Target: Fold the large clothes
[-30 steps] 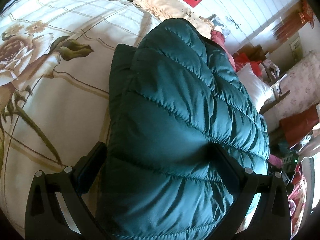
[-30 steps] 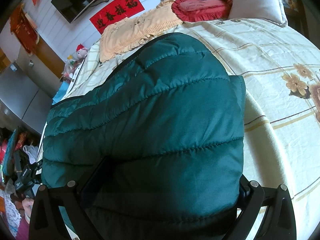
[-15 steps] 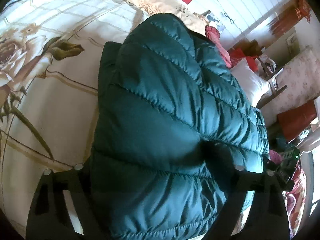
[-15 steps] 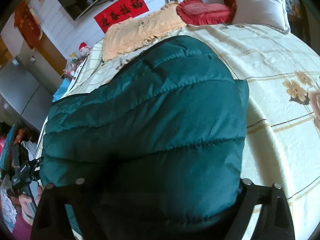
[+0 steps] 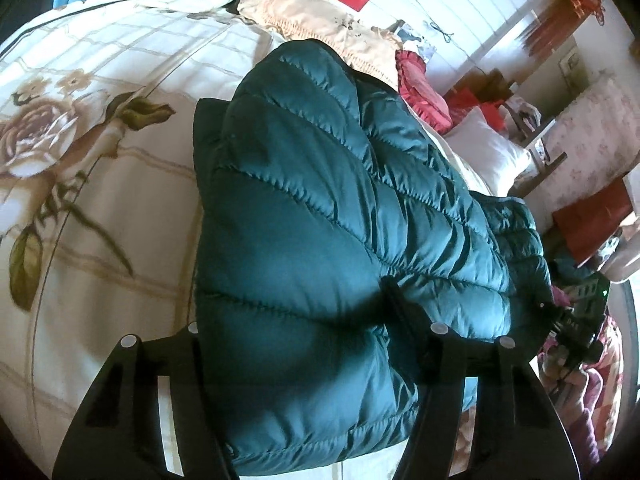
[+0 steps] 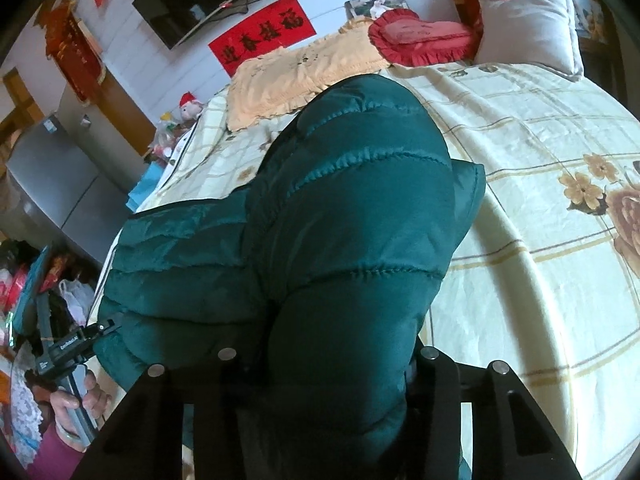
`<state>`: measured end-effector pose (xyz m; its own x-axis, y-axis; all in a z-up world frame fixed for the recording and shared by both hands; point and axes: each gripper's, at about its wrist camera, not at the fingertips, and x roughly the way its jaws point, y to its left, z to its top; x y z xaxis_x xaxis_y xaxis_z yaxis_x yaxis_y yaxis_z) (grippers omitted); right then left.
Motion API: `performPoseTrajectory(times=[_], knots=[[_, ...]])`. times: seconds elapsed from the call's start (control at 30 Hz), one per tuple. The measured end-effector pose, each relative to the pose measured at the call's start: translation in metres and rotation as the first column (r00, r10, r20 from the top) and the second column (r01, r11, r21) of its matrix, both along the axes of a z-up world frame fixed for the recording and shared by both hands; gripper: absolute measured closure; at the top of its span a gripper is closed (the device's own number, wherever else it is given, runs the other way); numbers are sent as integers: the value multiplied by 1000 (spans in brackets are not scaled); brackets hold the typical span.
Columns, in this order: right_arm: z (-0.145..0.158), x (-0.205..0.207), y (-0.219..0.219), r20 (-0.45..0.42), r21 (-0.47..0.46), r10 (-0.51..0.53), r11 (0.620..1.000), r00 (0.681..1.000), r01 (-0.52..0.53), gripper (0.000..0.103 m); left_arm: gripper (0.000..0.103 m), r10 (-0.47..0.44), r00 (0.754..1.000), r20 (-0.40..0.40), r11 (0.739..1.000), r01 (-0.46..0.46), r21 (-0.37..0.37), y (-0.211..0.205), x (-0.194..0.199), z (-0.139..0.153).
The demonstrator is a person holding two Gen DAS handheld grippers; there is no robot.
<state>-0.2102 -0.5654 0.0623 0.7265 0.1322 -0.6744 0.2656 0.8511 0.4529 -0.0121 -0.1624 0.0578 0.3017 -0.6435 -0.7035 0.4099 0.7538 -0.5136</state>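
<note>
**Both grippers closing on near hem of one green jacket**

One quilted green jacket (image 5: 320, 220) lies on the flowered bedspread (image 5: 100, 208), its far end reaching toward the yellow frilled cloth (image 6: 300, 68) at the head of the bed. One garment only; no second piece of clothing for folding is in view.

Two grippers are in use, one per hand. The left gripper (image 5: 292, 344) has the jacket's near edge bunched between its fingers, and the jaws are closing — the padding bulges up between them and the pads appear to press into it. The right gripper (image 6: 320, 364) is likewise closing on a thick ridge of the same near edge, fabric pinched and puckered between its fingers. My reading: the two grips sit side by side along the hem so the bulky edge can be lifted evenly and carried over toward the yellow frilled cloth for a fold.

Beyond the yellow frilled cloth I count one red heart-shaped cushion (image 6: 420, 36) and one white pillow (image 6: 528, 28). One red banner (image 6: 260, 38) hangs on the wall behind it.

The person's left hand (image 6: 80, 404) shows gripping its handle.
</note>
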Motion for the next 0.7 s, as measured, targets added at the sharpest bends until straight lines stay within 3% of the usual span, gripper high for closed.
performPoseTrajectory(times=[0.6, 0.7], knots=[[-6, -70, 33, -65, 87, 64, 995, 996, -58, 58, 42, -63, 997, -48, 997, 65, 34, 51, -80, 4], [-13, -70, 30, -73, 97, 31, 995, 997, -24, 52, 38, -50, 998, -49, 998, 51, 24, 54, -81, -1]])
